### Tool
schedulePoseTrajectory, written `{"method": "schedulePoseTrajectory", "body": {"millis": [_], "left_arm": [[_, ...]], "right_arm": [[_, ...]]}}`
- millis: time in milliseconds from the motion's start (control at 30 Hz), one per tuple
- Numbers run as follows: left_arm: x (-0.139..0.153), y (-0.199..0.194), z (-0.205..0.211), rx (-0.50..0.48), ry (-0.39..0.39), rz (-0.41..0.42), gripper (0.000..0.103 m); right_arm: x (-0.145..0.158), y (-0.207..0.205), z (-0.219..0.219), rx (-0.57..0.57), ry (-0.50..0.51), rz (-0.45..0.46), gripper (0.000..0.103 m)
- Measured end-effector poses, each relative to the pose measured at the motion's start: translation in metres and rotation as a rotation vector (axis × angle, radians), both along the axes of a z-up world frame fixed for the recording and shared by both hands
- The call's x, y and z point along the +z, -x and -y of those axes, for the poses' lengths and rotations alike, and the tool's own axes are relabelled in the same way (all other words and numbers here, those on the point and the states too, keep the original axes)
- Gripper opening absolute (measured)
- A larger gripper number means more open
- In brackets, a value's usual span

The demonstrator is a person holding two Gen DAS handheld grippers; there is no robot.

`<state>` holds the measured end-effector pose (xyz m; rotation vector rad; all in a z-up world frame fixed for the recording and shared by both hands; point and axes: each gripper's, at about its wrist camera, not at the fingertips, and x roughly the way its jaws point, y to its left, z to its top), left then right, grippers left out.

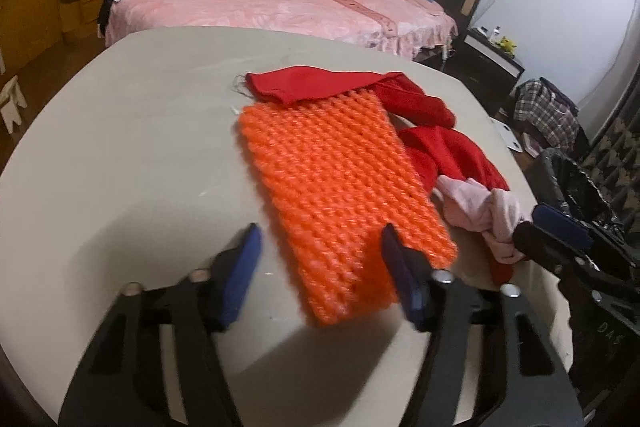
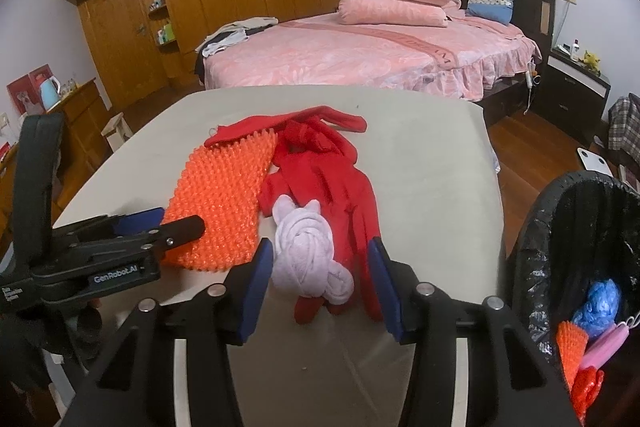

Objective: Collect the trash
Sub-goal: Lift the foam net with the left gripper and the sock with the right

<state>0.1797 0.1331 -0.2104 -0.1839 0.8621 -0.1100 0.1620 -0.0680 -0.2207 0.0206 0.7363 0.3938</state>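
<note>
A beige table point(image 2: 420, 163) fills the foreground, with a pink bed point(image 2: 360, 55) behind it. A black-lined bin point(image 2: 560, 235) stands just beside the table's right edge; a blue wad, a pink item and orange scraps lie inside.

On the table lies an orange mesh sheet point(image 1: 340, 187), an oblong whose long axis runs from the near edge away toward the bed. Its far end is tucked under red cloth point(image 2: 320, 163), which stretches along the sheet's right side in the same direction. A knotted pale pink rag point(image 2: 308, 259) rests on the near end of the red cloth.

The left gripper point(image 1: 320, 279) has its jaws apart, straddling the near edge of the mesh without pressing on it. The right gripper point(image 2: 320, 283) also has its jaws apart, one on each side of the rag; whether they touch it I cannot tell.
</note>
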Motion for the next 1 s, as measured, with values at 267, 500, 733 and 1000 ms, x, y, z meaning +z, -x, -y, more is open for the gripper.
{"method": "schedulePoseTrajectory", "body": {"millis": [267, 500, 733, 1000], "left_arm": [[0.004, 0.005, 0.011, -0.035, -0.002, 0.029, 0.016], [0.016, 0.024, 0.001, -0.030, -0.013, 0.054, 0.015], [0.022, 0.041, -0.027, 0.021, -0.064, 0.052, 0.015], [0.010, 0.035, -0.033, 0.019, -0.072, 0.028, 0.015]], "right_arm": [[0.003, 0.003, 0.002, -0.012, 0.000, 0.007, 0.049], [0.015, 0.010, 0.001, 0.008, -0.010, 0.033, 0.049], [0.021, 0.012, -0.011, 0.048, -0.013, 0.047, 0.052], [0.005, 0.000, -0.023, 0.071, -0.001, -0.035, 0.048]]}}
